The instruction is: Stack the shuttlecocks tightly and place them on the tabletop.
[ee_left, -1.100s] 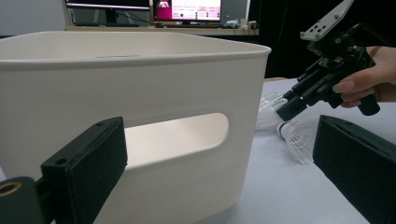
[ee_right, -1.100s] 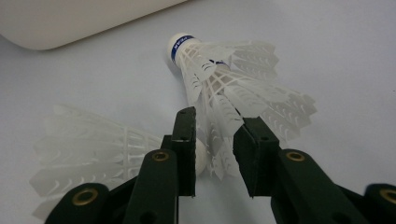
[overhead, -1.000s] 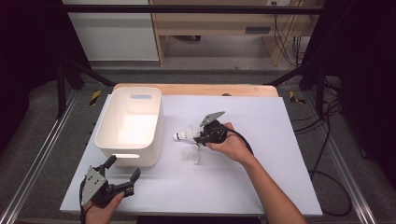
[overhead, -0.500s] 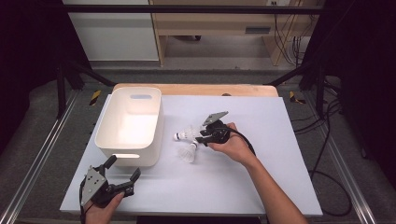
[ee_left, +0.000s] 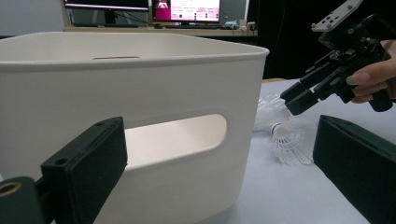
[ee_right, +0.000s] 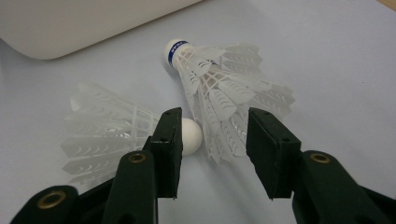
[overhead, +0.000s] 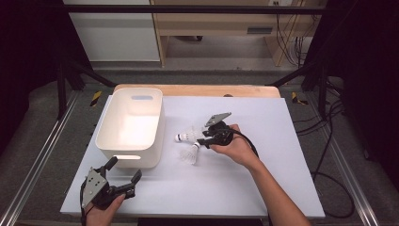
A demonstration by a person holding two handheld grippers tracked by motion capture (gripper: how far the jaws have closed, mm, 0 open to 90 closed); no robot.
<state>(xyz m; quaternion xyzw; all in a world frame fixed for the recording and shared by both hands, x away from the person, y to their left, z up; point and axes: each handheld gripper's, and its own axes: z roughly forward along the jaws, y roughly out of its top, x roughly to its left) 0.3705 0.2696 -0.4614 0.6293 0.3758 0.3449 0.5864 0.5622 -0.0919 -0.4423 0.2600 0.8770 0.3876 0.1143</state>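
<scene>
The white bin (overhead: 131, 125) sits at nine o'clock of two shuttlecocks on the worktop (overhead: 263, 188). The banded shuttlecock (ee_right: 219, 84) lies skirt-first between the right claw (ee_right: 212, 149), whose jaws have just been spreading, cork toward eleven o'clock; the left claw (overhead: 123, 169) rests spread, farther off.

bright, even overhead light; dark surroundings; soft, slightly blurred frames

— What sits on the worktop (overhead: 282, 188)?
— A white bin (overhead: 131, 125) at its left part, upright, a handle slot in its near wall.
— And behind?
— Lit monitors (ee_left: 187, 9) stand beyond it.
</scene>
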